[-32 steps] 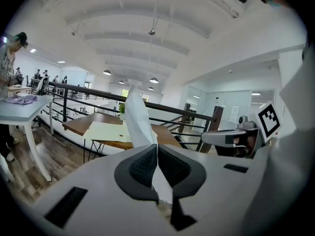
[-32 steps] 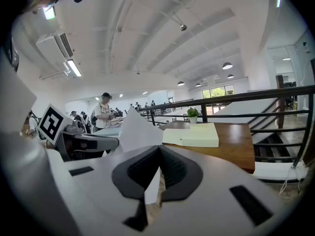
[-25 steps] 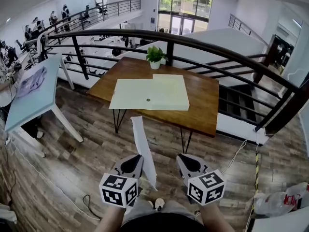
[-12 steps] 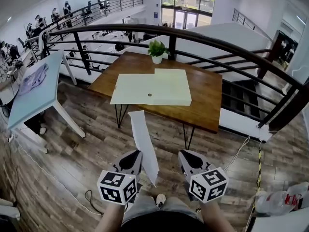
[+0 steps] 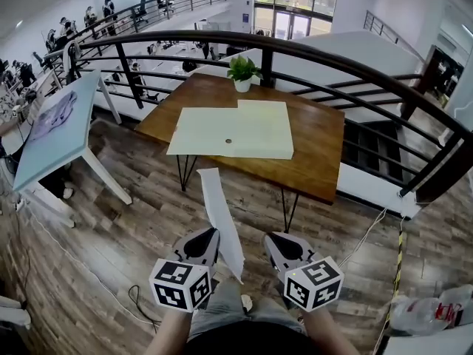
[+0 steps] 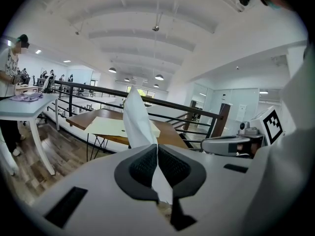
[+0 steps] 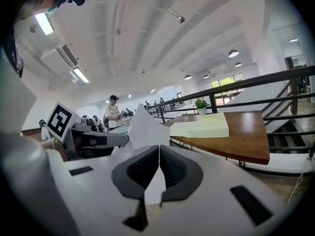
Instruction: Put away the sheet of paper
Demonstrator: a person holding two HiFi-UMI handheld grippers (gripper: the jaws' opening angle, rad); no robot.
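Sheet of paper [image 5: 219, 220]: you are holding it up off the floor in front of you, between both tools and well short of the wooden table [image 5: 318, 150]. In the head view it is showing as 1 narrow white strip, nearly edge-on. The strip is pointing from the grippers toward the table's near edge, and its top end is hanging free.

Left gripper [image 5: 205, 237]: the jaws are clamping on the sheet's lower part. In the left gripper view the paper is running through the seam between the pads and standing up behind them as a curled flap.

Right gripper [image 5: 275, 239]: the jaws are likewise pressing together on the sheet. Its own view is showing white in the pad seam, with a pointed corner standing up beyond. The head view is not showing the stretch of paper that reaches this gripper, so you cannot tell how it is running there. That makes 2 grips on 1 sheet.

Surroundings:
- A pale flat box [image 5: 236, 128] is lying on the table top, with 1 small dark spot on its upper face.
- A potted plant [image 5: 242, 71] is standing at the table's far edge, apart from the box.
- A dark railing [image 5: 355, 65] is curving behind the table.
- A light blue table [image 5: 44, 150] is standing at the left, with a purple cloth [image 5: 52, 115] lying on it.
- A cable [image 5: 137, 302] is trailing on the wood floor beside the left gripper.
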